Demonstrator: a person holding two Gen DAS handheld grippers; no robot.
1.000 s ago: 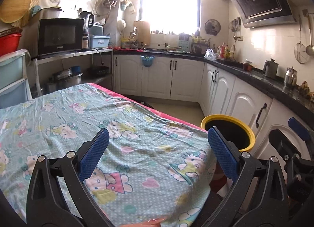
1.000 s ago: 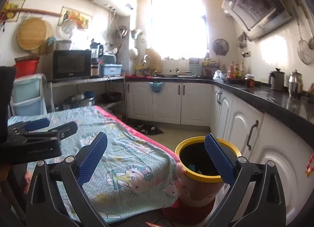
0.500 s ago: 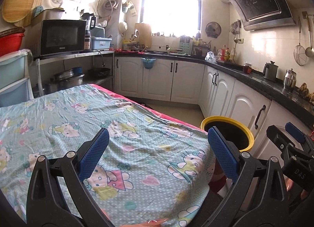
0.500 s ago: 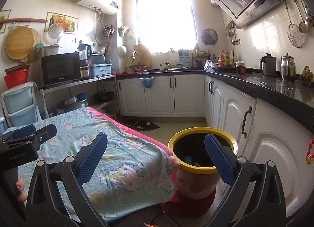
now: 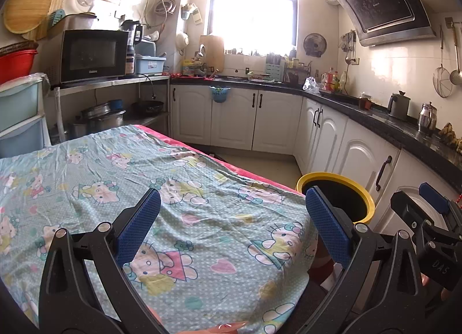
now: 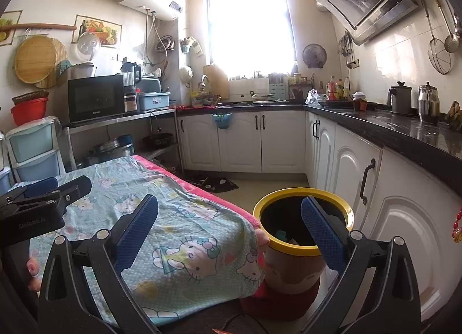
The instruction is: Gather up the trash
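Note:
A yellow-rimmed trash bin [image 6: 303, 221] stands on the floor at the table's right corner; scraps lie inside it [image 6: 284, 237]. It also shows in the left wrist view [image 5: 336, 199]. My left gripper [image 5: 232, 225] is open and empty above the table's cartoon-print cloth [image 5: 161, 189]. My right gripper [image 6: 229, 225] is open and empty, raised in front of the bin and the table's corner. No loose trash shows on the cloth. Each gripper shows at the edge of the other's view.
White cabinets [image 6: 349, 166] under a black counter run along the right and back walls. A microwave [image 5: 92, 55] sits on a steel shelf at the left, with plastic drawers [image 5: 20, 114] beside the table. A dark mat [image 6: 212, 182] lies on the floor.
Both grippers stay open and empty. The right wrist view has tilted up and drawn back a little from the bin. The left gripper has barely moved.

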